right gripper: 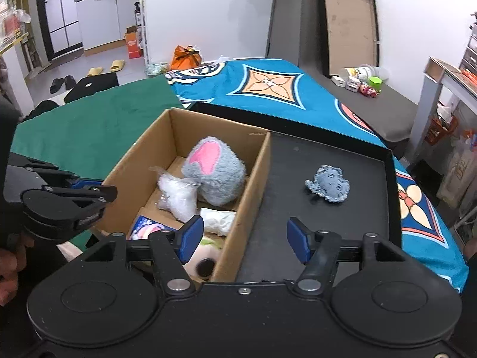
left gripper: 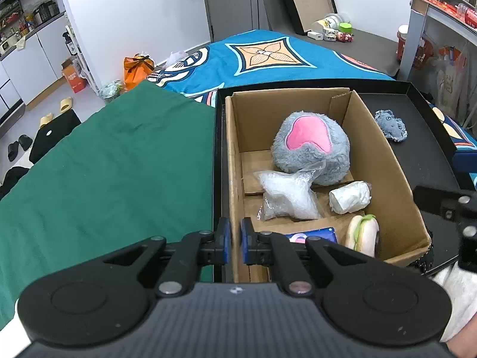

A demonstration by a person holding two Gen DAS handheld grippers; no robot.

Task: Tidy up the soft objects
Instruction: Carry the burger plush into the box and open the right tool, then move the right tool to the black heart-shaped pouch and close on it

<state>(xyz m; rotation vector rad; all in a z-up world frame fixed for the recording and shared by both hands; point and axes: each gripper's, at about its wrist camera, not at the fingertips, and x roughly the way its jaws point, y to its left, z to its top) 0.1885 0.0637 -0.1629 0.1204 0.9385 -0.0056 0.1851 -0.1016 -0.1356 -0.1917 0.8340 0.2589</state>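
blue packet (left gripper: 313,235): half hidden by left claw (left gripper: 235,240) | print unreadable

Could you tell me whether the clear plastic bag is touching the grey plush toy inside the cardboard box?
Touching. In the left wrist view the clear plastic bag has its crinkled top lying against the lower front of the grey plush toy, with no gap between them.

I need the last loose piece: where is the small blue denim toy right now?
The blue denim toy lies alone on the black tray, outside the cardboard box on its right in both views, ahead of the open right gripper.
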